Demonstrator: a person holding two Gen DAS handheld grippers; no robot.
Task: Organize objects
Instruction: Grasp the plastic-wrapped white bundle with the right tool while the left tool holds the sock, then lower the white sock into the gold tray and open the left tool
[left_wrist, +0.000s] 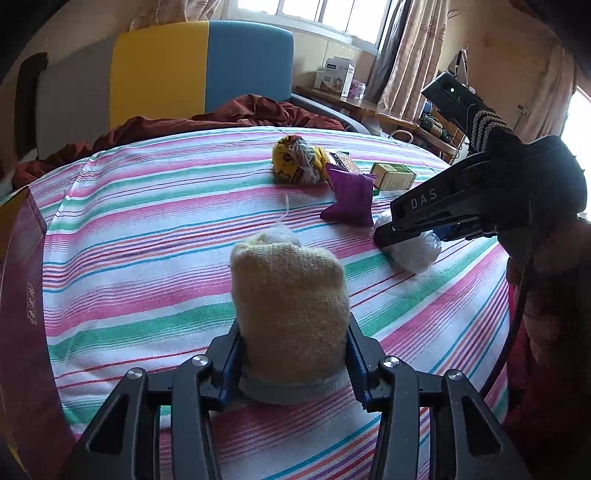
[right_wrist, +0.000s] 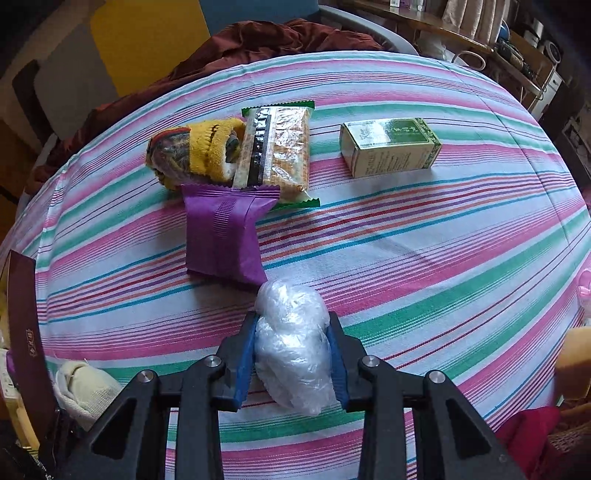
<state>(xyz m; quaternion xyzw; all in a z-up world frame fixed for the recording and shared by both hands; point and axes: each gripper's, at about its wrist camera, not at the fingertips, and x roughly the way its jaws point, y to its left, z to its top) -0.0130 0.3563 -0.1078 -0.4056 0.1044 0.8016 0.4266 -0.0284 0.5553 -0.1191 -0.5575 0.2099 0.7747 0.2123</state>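
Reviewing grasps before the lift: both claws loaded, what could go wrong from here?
1. The right claw is shut on a crumpled clear plastic bag; the slick, squashy film could slip out on lifting.
2. The purple foil snack packet lies right beside that bag and might be dragged along.
3. The left claw grips the rolled cream knitted sock near its base only; its tall top may flop or unroll.

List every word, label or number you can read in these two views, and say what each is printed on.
"DAS": white letters on the side of the right tool.
Green box: script and small print, too blurred to read.
Snack packet: dark label strip, unreadable.
Maroon box: gold emblem, unreadable.
White cartons on the far desk: print too small.
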